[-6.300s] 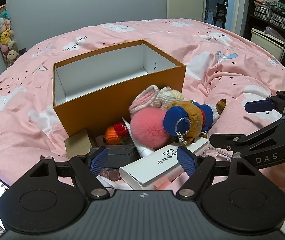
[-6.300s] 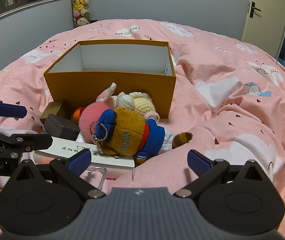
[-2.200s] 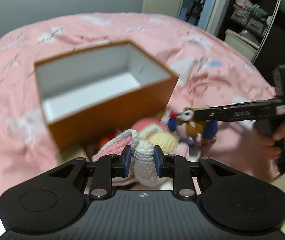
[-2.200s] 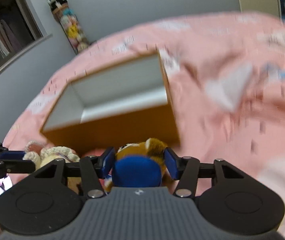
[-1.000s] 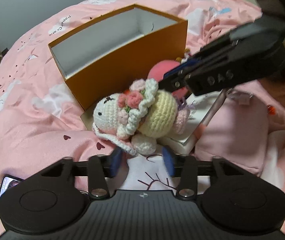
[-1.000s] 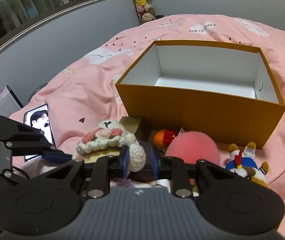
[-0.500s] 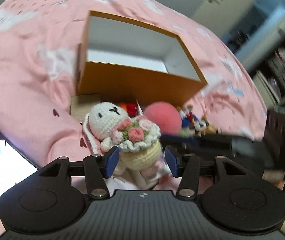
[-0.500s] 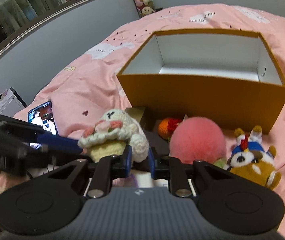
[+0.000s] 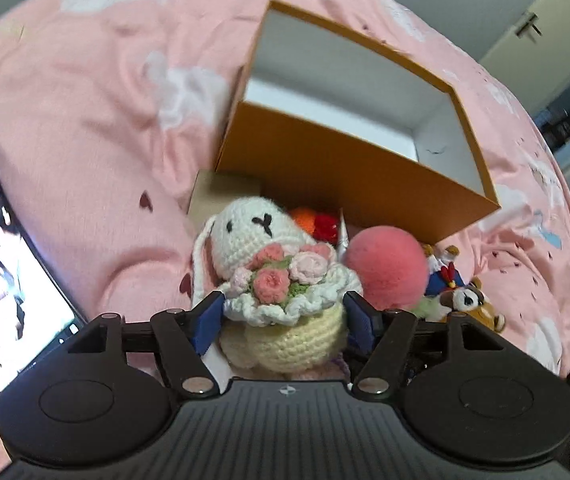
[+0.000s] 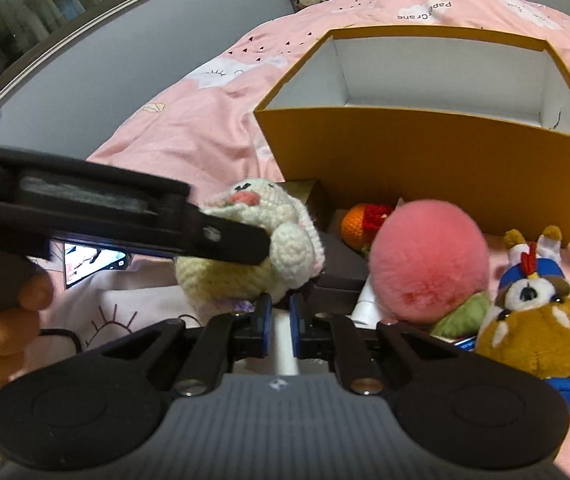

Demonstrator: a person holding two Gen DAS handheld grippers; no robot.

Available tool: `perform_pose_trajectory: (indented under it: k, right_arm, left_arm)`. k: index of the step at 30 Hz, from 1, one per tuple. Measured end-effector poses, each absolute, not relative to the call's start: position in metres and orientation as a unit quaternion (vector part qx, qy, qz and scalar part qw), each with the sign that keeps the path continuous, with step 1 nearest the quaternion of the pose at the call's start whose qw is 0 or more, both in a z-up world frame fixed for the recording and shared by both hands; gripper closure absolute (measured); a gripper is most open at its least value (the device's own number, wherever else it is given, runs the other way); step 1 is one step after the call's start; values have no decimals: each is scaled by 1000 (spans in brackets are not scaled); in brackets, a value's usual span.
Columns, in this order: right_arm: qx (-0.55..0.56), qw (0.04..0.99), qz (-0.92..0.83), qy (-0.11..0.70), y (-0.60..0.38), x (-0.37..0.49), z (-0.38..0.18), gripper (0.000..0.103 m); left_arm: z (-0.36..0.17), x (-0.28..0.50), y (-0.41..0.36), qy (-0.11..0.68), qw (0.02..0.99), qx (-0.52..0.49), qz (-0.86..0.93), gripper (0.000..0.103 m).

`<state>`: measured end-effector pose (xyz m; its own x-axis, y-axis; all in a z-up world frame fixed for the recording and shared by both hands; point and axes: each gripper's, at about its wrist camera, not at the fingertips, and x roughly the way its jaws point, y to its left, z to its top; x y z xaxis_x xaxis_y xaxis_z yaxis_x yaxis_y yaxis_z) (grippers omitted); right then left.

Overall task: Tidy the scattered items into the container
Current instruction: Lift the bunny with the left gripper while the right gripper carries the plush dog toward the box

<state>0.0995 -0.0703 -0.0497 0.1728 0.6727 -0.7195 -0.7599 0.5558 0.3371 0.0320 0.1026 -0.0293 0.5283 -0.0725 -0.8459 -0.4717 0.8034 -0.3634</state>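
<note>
A pink duvet (image 9: 97, 120) printed with white clouds covers the bed, and on it an orange box (image 10: 437, 152) with a white interior stands open and empty. Just in front of the box a heap of small items is gathered — a crocheted bunny (image 9: 269, 272) with a flower bouquet, a fluffy pink ball (image 10: 429, 260), an orange crocheted fruit (image 10: 359, 222) and a brown plush raccoon (image 10: 541, 320) in blue clothes.

The left gripper (image 9: 283, 316) is spread wide around the bunny's cream body; its jaws have just been opening, and the blue pads are seen at either side of the ruffled skirt, though whether they press on it cannot be told. The right gripper (image 10: 281, 320) is almost closed — its jaws have just been closing — with only a white strip of the surface below visible in the narrow gap, so nothing is gripped. A lit phone (image 9: 1, 280) is seen lying at the left edge of the bed.
</note>
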Motion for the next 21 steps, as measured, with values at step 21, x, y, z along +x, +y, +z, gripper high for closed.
perform_pose_trajectory:
  k: [21]
  right_arm:
    - [-22,866,352,355,-138,121,-3,53]
  left_arm:
    - [-9,25,76,410,888,-194,75,42]
